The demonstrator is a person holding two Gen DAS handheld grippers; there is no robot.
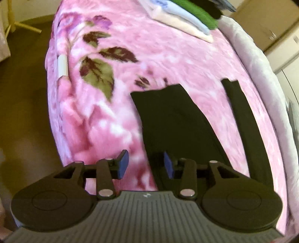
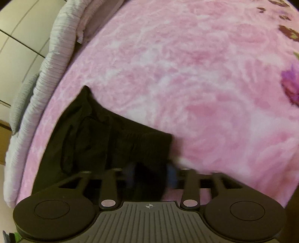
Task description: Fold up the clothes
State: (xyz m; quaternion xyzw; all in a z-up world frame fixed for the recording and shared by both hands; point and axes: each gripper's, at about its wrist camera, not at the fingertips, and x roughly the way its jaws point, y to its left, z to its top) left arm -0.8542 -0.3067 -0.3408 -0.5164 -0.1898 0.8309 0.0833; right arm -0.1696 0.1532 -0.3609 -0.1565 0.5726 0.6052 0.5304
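Your work surface is a bed covered by a plush pink blanket [image 1: 168, 56] with a fuzzy, mottled nap and a woven pattern of maroon and olive leaves and purple flowers toward its left side in the left wrist view; a pale, ribbed quilted cover [image 2: 54, 50] runs along the bed's other long edge. The black garment [image 1: 173, 119] you are folding lies flat on the blanket near the bed's near edge: smooth, matte cloth, seen from your left wrist as one broad panel with a straight cut end and, just beside it across a strip of pink, a narrower long band [image 1: 243, 119] of the same black. Your left gripper [image 1: 145, 164] stands released, its blue pads [image 1: 123, 162] well apart over the panel's left edge, with nothing pinched between them. Your right gripper [image 2: 151, 175] has black cloth bunched between its fingers at the garment's gathered, ribbed end [image 2: 149, 145], but the pads are blurred and half buried in the dark fabric, so you cannot tell whether they clench it or only straddle it. At the bed's far corner a stack of folded clothes [image 1: 186, 16] in cream, pale blue and green is cut off by the top of the left wrist picture. Both pictures are smeared, so seams and the garment's full outline are hard to make out
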